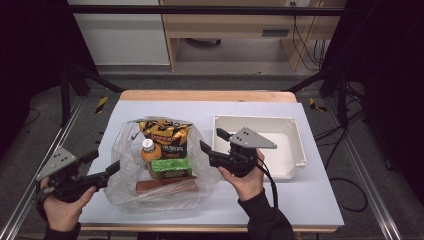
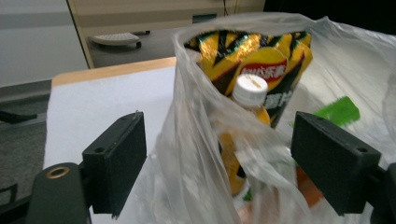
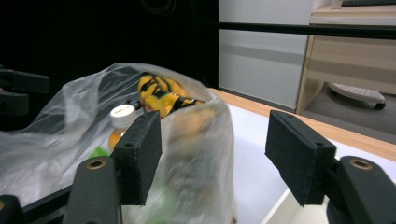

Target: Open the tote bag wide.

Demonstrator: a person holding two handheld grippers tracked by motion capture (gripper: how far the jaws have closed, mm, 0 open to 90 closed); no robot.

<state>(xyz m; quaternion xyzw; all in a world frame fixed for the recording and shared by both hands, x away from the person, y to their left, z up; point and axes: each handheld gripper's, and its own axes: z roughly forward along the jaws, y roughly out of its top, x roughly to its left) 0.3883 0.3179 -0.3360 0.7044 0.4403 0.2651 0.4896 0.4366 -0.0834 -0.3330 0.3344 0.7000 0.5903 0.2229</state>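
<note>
A clear plastic bag (image 1: 125, 180) lies in the middle of the table. Inside it are a yellow and black chip bag (image 1: 165, 134), an orange drink bottle (image 1: 149, 150) with a white cap, a green packet (image 1: 171, 167) and a brown box (image 1: 167, 186). My left gripper (image 1: 105, 167) is open at the bag's left side; the bag's left wall (image 2: 205, 140) stands between its jaws. My right gripper (image 1: 214, 140) is open at the bag's right side, with the bag's edge (image 3: 205, 154) between its jaws. Nothing is gripped.
A white tray (image 1: 300, 145) stands on the table to the right of the bag, just behind my right hand. The table has a white top (image 1: 300, 200) and a wooden far edge. Wooden furniture and cables are on the floor beyond.
</note>
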